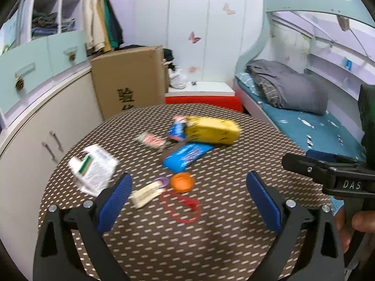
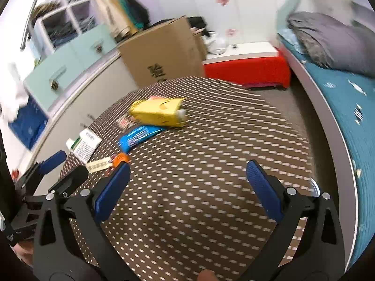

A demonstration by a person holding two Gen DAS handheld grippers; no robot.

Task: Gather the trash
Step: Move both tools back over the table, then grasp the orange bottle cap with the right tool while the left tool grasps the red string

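Observation:
Trash lies on a round table with a brown patterned cloth point(image 1: 211, 245): a yellow carton point(image 1: 212, 130), a blue wrapper point(image 1: 186, 157), a white box with green print point(image 1: 93, 166), an orange cap point(image 1: 182, 182), a paper tag point(image 1: 145, 194), a red loop point(image 1: 182, 207) and a small red-white wrapper point(image 1: 152, 140). My left gripper point(image 1: 188, 201) is open and empty, just above the tag, cap and loop. My right gripper point(image 2: 187, 187) is open and empty over bare cloth point(image 2: 211, 164); the yellow carton point(image 2: 159, 112), blue wrapper point(image 2: 138, 138) and white box point(image 2: 84, 147) lie ahead to its left.
A cardboard box point(image 1: 129, 79) and a red-and-white bench point(image 1: 204, 96) stand behind the table. White cupboards point(image 1: 46, 121) run along the left. A bed with a grey duvet point(image 1: 288, 86) lies to the right. The other gripper point(image 1: 328, 175) shows at the right edge of the left wrist view.

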